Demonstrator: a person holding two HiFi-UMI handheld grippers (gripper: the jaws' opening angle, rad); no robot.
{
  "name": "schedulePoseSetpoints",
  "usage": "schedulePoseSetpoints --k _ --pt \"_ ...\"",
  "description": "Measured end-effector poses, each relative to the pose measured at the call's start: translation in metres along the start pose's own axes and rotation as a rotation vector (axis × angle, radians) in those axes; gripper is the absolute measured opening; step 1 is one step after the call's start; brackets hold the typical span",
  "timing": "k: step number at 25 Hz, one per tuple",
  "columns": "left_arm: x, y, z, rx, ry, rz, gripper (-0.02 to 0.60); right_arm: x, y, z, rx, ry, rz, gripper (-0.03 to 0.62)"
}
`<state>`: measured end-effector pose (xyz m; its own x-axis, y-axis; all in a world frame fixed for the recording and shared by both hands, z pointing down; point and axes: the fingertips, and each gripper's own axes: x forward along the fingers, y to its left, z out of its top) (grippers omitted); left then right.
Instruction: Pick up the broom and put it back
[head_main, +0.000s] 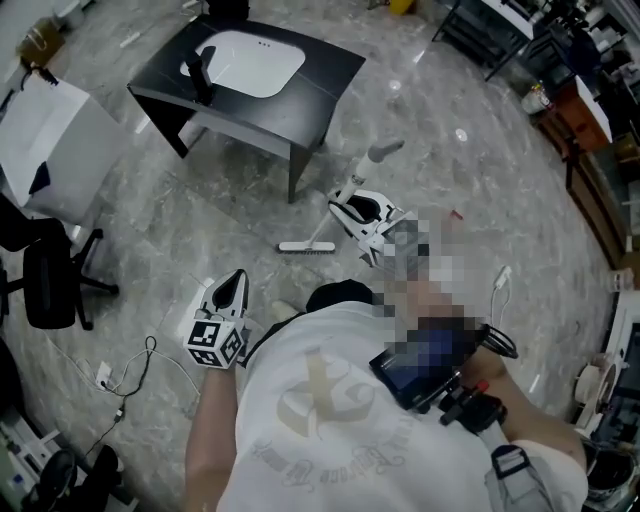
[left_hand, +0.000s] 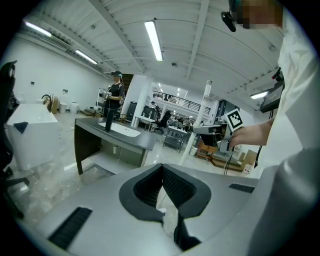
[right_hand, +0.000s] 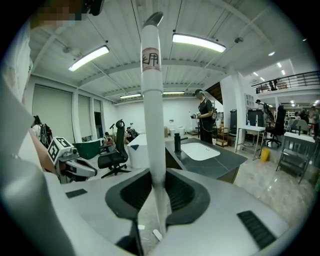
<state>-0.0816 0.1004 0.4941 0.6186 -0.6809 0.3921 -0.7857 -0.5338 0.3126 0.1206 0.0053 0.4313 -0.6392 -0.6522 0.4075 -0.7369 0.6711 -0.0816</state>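
Note:
The broom stands nearly upright on the marble floor, its white handle rising above its flat white head. My right gripper is shut on the handle partway up. In the right gripper view the handle runs straight up between the dark pads of that gripper. My left gripper hangs lower left, apart from the broom, with its jaws together and nothing in them. The left gripper view shows its jaws meeting at the tip, with the right gripper and the handle beyond.
A black table with a white sink basin and a dark bottle stands ahead. A black office chair and a white box are to the left. Cables lie on the floor. A person stands beyond the table.

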Motion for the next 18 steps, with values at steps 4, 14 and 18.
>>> schedulePoseSetpoints --k 4,14,18 --pt "0.007 -0.002 0.003 0.005 -0.002 0.000 0.011 -0.009 0.005 -0.004 -0.019 -0.003 0.031 0.095" --pt "0.030 -0.017 0.004 0.031 0.020 -0.017 0.011 -0.019 0.008 -0.017 -0.071 0.003 0.093 0.095" --pt "0.033 -0.018 0.005 0.018 0.016 -0.016 0.011 -0.022 0.006 -0.018 -0.081 0.006 0.090 0.095"
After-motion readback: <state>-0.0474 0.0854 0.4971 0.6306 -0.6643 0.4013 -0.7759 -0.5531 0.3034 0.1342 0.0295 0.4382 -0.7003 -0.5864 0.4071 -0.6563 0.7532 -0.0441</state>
